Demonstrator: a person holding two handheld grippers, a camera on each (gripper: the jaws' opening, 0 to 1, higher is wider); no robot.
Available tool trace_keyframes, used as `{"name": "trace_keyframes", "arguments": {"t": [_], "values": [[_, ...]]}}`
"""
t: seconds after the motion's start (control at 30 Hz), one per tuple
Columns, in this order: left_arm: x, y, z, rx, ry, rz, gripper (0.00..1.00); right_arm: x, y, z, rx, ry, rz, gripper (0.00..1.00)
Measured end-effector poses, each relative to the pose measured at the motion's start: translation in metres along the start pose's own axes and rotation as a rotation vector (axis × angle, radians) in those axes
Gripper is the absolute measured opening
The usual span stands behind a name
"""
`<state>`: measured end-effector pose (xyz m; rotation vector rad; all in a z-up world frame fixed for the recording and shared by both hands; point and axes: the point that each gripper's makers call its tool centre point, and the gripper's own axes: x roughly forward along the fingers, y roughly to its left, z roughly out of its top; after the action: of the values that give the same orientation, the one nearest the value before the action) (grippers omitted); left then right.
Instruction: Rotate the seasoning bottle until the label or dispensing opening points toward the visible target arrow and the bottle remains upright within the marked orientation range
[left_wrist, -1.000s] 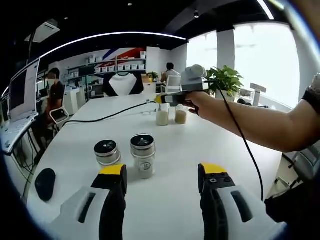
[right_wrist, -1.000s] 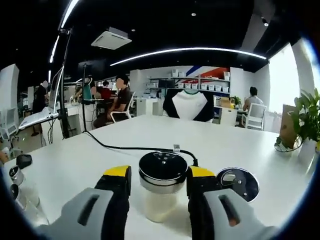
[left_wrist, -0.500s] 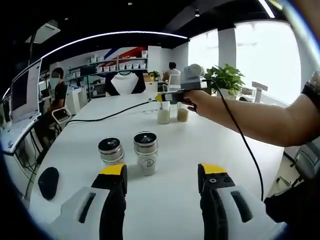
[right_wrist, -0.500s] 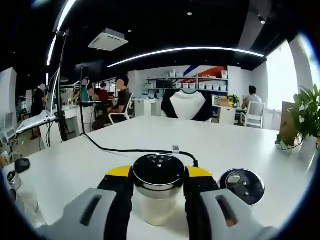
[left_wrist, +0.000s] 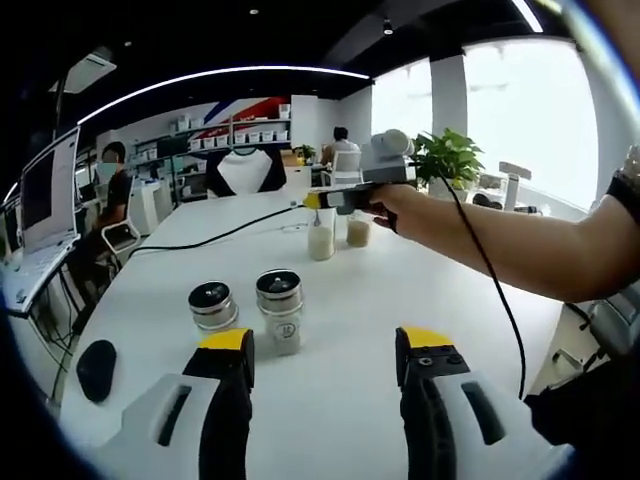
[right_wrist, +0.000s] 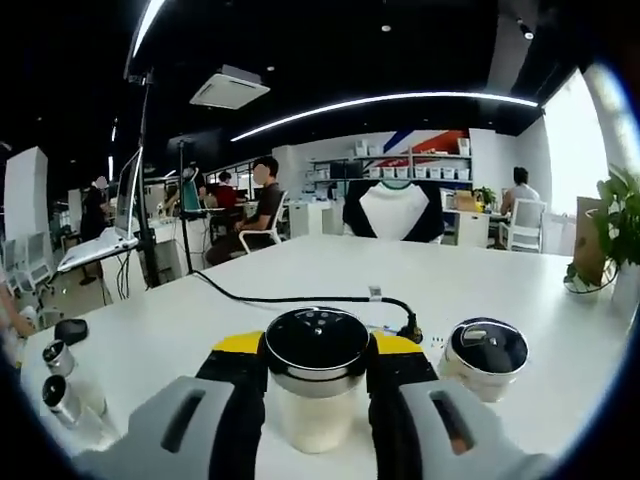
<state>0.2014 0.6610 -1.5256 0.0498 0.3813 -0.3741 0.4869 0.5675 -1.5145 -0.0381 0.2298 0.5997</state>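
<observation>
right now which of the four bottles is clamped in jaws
The far pale bottle, the left one of the far pair in the left gripper view, sits between the right gripper jaws. Its neighbour and the near pair stand free.

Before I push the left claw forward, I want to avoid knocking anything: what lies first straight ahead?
Probably the taller seasoning bottle, standing just left of the left claw midline; the shorter jar stands further left. Depth is unclear.

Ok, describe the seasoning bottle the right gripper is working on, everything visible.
The seasoning bottle stands upright on the white table, a clear jar of pale, cream-coloured contents under a wide black cap with a chrome band and small holes on top. The right gripper is closed on it, yellow-tipped jaws against the cap's sides. A similar bottle stands apart beside it.
</observation>
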Motion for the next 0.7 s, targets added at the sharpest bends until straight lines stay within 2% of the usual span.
{"name": "trace_keyframes", "arguments": {"t": [0.07,0.3,0.4,0.47,0.53,0.7], "values": [[0.001,-0.005,0.001,0.002,-0.006,-0.010,0.61,-0.015,0.009,-0.004,0.000,0.001,0.010,0.36],[0.006,-0.024,0.004,0.008,-0.021,-0.056,0.61,-0.044,0.018,-0.010,-0.010,0.009,0.048,0.36],[0.010,-0.035,0.003,0.014,-0.020,-0.083,0.61,-0.070,0.036,-0.013,-0.012,0.005,0.084,0.36],[0.012,-0.039,0.002,0.018,-0.018,-0.097,0.61,-0.078,0.041,-0.013,-0.015,0.006,0.100,0.36],[0.015,-0.049,0.000,0.027,-0.014,-0.125,0.61,-0.095,0.051,-0.013,-0.014,0.001,0.122,0.36],[0.023,-0.059,-0.003,0.062,-0.017,-0.160,0.60,-0.146,0.083,-0.008,-0.005,-0.032,0.194,0.36]]}}
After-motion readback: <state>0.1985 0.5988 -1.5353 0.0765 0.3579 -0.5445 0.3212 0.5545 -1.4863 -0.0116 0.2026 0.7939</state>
